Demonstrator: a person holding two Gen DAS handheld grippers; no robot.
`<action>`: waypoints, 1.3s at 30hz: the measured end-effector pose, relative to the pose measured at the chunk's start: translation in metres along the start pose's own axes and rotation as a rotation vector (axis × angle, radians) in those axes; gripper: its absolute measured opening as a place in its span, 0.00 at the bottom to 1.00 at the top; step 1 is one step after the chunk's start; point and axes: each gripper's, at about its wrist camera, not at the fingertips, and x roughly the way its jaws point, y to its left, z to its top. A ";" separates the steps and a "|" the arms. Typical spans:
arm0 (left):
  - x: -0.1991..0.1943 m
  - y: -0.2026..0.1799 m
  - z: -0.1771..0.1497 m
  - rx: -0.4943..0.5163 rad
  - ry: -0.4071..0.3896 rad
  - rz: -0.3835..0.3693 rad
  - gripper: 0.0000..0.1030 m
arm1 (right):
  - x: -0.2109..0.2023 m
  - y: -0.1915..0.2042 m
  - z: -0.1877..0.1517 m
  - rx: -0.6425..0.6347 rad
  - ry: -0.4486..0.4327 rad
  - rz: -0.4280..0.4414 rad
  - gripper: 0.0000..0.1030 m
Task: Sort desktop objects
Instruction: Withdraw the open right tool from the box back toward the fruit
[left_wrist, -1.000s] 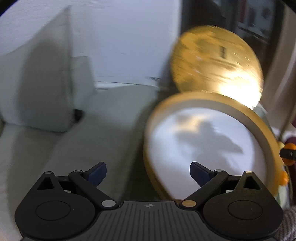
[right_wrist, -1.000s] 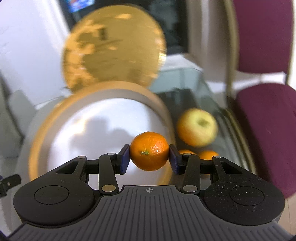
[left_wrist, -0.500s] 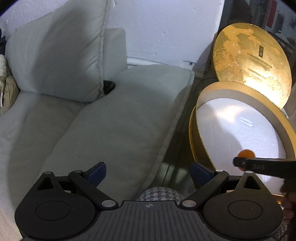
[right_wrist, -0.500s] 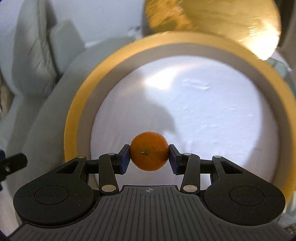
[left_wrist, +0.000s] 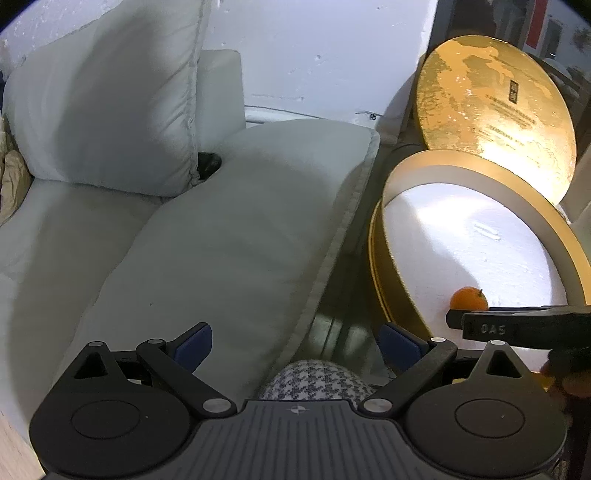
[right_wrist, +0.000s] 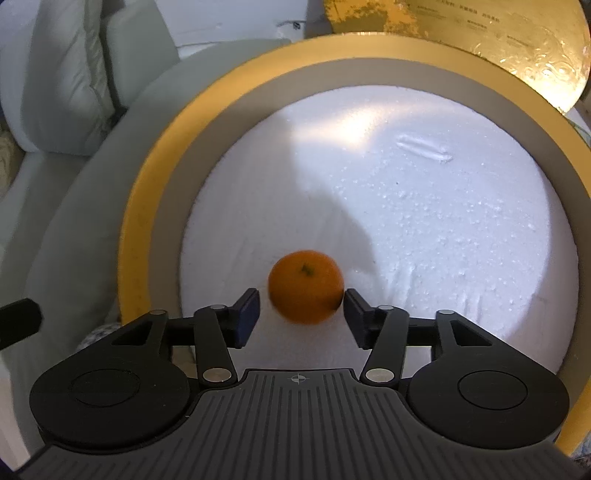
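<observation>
Inside the round gold-rimmed box (right_wrist: 155, 192), on its white foam floor near the rim closest to the right wrist camera, lies a small orange mandarin (right_wrist: 306, 287). It looks slightly blurred in that view, with its green stem mark facing up. The right gripper (right_wrist: 301, 312) points down into the box with the mandarin between its fingers; the jaws are opening, and a gap shows between the left blue pad and the fruit, while the right pad (right_wrist: 354, 304) stands right at the fruit's edge without visibly pressing it. Nothing is clamped.

Behind the box, on its far side, a round gold foil lid (right_wrist: 480, 40) leans upright, its lower edge just beyond the box rim. To the left of the box lies a pale grey seat cushion (left_wrist: 229, 236), and beyond that a grey back pillow (left_wrist: 110, 110) stands against a white wall (left_wrist: 314, 55).

Seen from the left wrist camera, the left gripper (left_wrist: 295, 341) hangs over the cushion's edge just left of the box, its blue-padded fingers spread wide with nothing between them. Below it a patch of black-and-white houndstooth fabric (left_wrist: 317, 380) shows. From this side the mandarin (left_wrist: 468, 298) sits on the foam close to the near wall of the box (left_wrist: 391, 280), with a dark finger of the right gripper (left_wrist: 517, 325) just in front of it.
</observation>
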 end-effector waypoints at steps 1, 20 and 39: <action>-0.002 -0.003 -0.001 0.009 -0.003 -0.001 0.95 | -0.004 -0.002 0.000 0.003 -0.006 0.003 0.59; -0.054 -0.095 -0.034 0.312 -0.041 -0.073 0.96 | -0.158 -0.056 -0.092 0.175 -0.179 0.026 0.66; -0.087 -0.162 -0.060 0.568 -0.072 -0.081 0.98 | -0.191 -0.101 -0.142 0.284 -0.251 0.049 0.69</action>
